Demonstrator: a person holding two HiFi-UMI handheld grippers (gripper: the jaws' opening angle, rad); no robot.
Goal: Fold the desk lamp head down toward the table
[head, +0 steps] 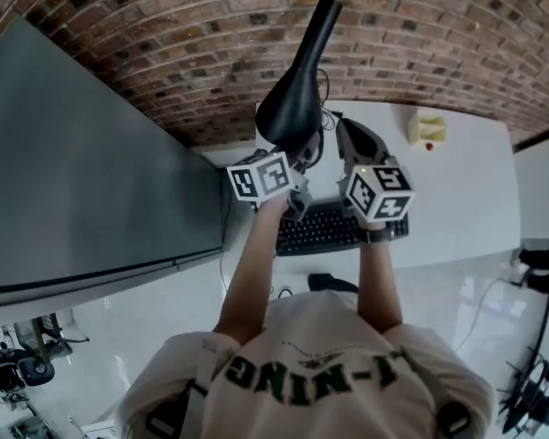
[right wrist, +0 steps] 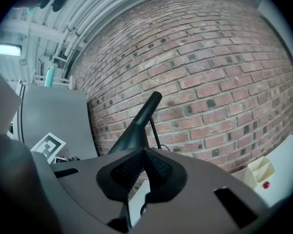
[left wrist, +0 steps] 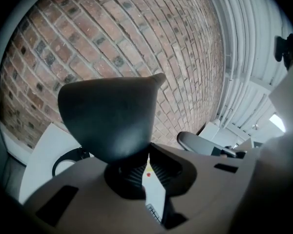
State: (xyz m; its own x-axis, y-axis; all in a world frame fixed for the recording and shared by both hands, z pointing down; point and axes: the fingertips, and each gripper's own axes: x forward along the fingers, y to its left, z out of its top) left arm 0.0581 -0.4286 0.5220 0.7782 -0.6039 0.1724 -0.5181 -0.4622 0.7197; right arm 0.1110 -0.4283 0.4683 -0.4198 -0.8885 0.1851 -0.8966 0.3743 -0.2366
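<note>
Head view showed the matte black, cone-shaped lamp head (head: 293,99) tilted above a smooth white table (head: 467,208), before a rough red brick wall (head: 165,26). At its 6 o'clock, the left gripper (head: 297,165) had its ribbed jaws closed narrowly on the shade's lower rim. The right gripper (head: 346,128), at the shade's 4 o'clock, had its jaws pressed together on nothing. A black keyboard (head: 334,229) lay at 6 o'clock beneath both, and a pale boxy container (head: 427,128) sat at 3 o'clock.
</note>
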